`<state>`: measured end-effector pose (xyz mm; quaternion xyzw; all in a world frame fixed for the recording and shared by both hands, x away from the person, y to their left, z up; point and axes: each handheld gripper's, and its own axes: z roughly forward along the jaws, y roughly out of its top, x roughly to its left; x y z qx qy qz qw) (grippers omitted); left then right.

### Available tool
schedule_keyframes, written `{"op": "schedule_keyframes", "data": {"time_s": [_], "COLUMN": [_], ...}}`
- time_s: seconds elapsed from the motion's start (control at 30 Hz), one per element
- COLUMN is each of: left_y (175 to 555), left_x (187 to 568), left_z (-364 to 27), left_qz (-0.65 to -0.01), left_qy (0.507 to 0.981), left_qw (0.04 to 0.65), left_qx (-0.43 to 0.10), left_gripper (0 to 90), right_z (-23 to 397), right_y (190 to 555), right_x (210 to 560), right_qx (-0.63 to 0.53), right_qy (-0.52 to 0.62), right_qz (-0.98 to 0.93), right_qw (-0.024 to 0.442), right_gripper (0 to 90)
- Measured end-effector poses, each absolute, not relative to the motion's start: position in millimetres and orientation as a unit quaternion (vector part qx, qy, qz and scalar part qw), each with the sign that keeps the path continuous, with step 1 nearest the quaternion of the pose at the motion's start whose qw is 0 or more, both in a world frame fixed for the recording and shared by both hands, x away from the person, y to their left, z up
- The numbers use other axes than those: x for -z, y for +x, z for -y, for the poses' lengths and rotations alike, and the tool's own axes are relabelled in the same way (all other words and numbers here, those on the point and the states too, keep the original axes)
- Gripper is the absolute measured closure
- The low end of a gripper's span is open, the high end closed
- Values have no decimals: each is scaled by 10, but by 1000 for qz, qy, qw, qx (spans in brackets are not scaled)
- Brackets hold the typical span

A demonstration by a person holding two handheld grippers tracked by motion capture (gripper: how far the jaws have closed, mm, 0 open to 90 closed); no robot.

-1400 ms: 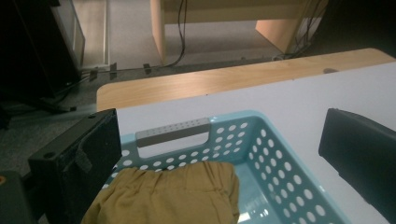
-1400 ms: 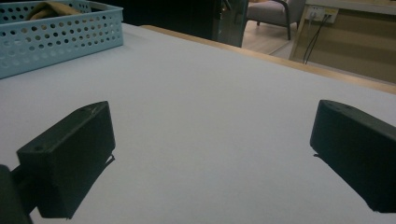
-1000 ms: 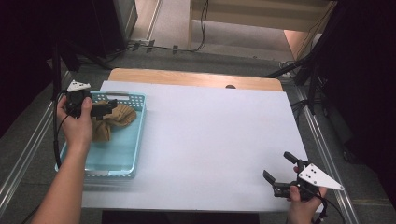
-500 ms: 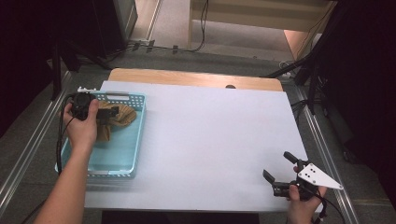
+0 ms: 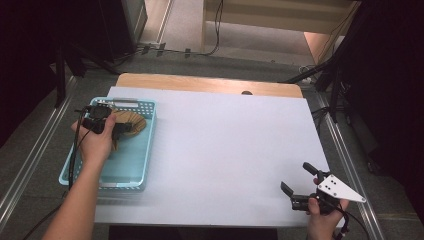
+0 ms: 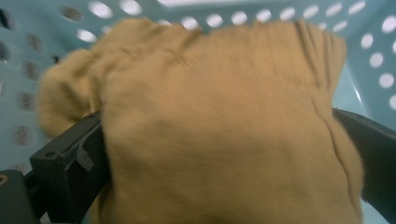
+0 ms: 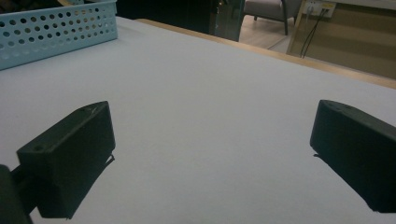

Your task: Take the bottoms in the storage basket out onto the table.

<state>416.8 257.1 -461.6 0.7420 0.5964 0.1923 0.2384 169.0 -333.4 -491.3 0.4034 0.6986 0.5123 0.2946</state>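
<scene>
Left gripper [image 5: 120, 131] at left of high view, down in the blue basket [image 5: 145, 150], jaws either side of the tan cloth [image 6: 224, 130], pinching it at the basket's far end. Right gripper [image 5: 299, 181], lower right, jaws spread wide over the white tabletop [image 5: 225, 145], nothing betw. them.

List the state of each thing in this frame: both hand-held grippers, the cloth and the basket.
Left hand-held gripper: jaws around the cloth, inside the basket.
Right hand-held gripper: open, empty, low over the table.
Tan cloth: bunched, between the left jaws.
Blue basket: upright, holding the cloth.
</scene>
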Motion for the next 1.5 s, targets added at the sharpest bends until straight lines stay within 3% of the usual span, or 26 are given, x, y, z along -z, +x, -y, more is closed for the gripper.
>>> {"op": "schedule_keyframes", "data": {"time_s": [0.3,0.37,0.5,0.6,0.67,0.8,1.5], "left_y": [4219,4221,4202,4187,4182,4167,3998], "left_x": [4759,4776,4768,4742,4736,4718,4473], "left_z": [-2548,-2536,-2530,-2545,-2550,-2579,-2653], "left_qz": [-610,-612,-599,-596,-595,-595,-587], "left_qy": [745,744,754,754,753,751,707], "left_qw": [198,186,171,169,170,180,300], "left_qx": [-183,-193,-209,-218,-222,-223,-256], "left_gripper": [3,44,205,415,507,616,643], "right_z": [3339,3342,3344,3349,3350,3345,3370], "right_y": [1699,1703,1705,1709,1715,1717,1716], "right_x": [4924,4927,4931,4937,4941,4944,4943], "right_qx": [-511,-511,-512,-512,-512,-510,-509], "right_qy": [405,404,405,408,408,409,412], "right_qz": [-699,-700,-700,-699,-700,-701,-698], "right_qw": [293,293,290,287,287,286,289], "right_gripper": [0,0,0,0,0,0,0]}}
